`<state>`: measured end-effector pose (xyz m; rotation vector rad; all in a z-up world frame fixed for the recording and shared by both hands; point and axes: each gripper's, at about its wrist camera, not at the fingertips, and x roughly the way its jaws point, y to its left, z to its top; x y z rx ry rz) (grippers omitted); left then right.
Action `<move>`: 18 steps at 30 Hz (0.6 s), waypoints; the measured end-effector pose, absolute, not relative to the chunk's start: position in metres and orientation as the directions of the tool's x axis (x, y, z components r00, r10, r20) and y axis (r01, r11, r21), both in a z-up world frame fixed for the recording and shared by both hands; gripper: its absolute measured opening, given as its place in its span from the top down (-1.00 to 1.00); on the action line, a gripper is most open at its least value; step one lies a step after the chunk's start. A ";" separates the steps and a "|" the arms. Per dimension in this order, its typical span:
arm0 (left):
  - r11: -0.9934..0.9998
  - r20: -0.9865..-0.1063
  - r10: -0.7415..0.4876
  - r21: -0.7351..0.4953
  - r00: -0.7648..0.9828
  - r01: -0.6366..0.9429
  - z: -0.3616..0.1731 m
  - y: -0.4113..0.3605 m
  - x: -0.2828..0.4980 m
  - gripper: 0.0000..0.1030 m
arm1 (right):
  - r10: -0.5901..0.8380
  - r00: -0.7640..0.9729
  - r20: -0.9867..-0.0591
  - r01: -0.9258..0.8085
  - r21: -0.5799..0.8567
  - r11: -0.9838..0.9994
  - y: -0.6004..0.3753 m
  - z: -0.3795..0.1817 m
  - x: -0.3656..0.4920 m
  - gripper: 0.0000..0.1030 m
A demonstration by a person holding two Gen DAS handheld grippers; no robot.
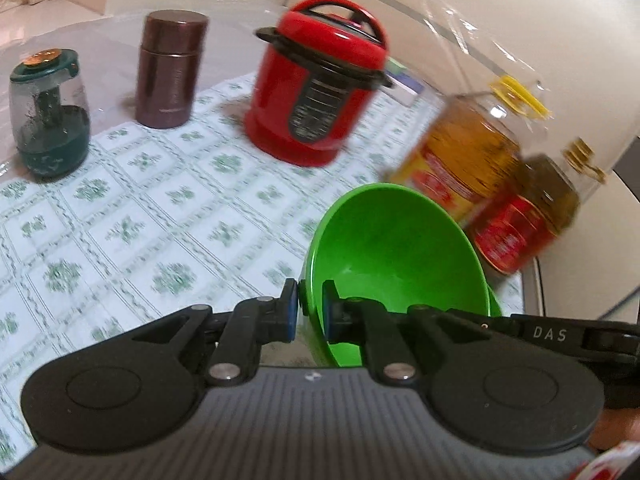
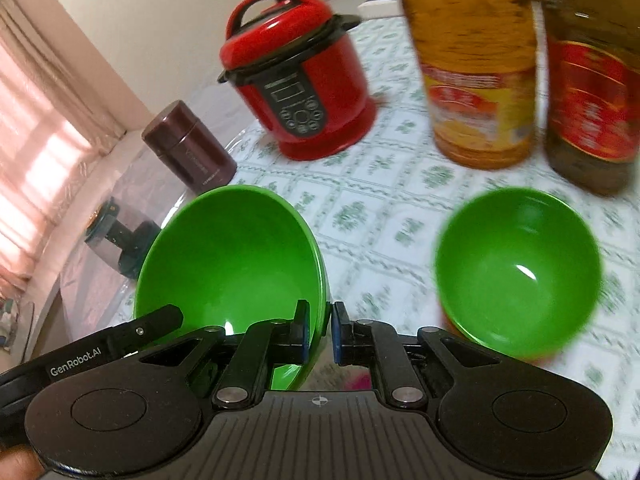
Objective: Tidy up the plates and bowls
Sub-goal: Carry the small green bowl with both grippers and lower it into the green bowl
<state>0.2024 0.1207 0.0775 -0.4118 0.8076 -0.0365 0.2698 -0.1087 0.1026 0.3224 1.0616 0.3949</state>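
Green-floral tablecloth [image 1: 120, 216] by a curtained window [image 2: 36, 92], both tools [image 1: 310, 312] [image 2: 320, 330] clenched on one green bowl [image 2: 228, 256].

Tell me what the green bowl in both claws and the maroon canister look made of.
Held green bowl: likely plastic or melamine; uniform saturated colour, thin rim, soft glossy highlights. Maroon canister: probably metal with a coloured sheen; smooth cylinder, streaky vertical reflections. Motion blur leaves both uncertain.

Each black claw [image 1: 309, 312] [image 2: 321, 330] has blue pads, silver pivot screws and white lettering.
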 end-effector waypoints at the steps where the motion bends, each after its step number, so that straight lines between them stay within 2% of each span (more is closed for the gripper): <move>1: 0.920 -0.694 -0.196 -0.374 0.693 -0.114 0.078 0.114 0.197 0.80 | 0.461 0.432 -0.775 -0.147 0.443 0.884 -0.117 0.103 0.262 0.79; 10: 0.920 -0.677 -0.260 -0.390 0.689 -0.036 0.078 0.056 0.154 0.80 | 0.444 0.447 -0.777 -0.070 0.464 0.883 -0.186 0.103 0.199 0.79; 18: 0.908 -0.691 -0.311 -0.418 0.652 -0.009 0.057 0.017 0.128 0.80 | 0.424 0.455 -0.783 -0.018 0.468 0.883 -0.233 0.095 0.163 0.79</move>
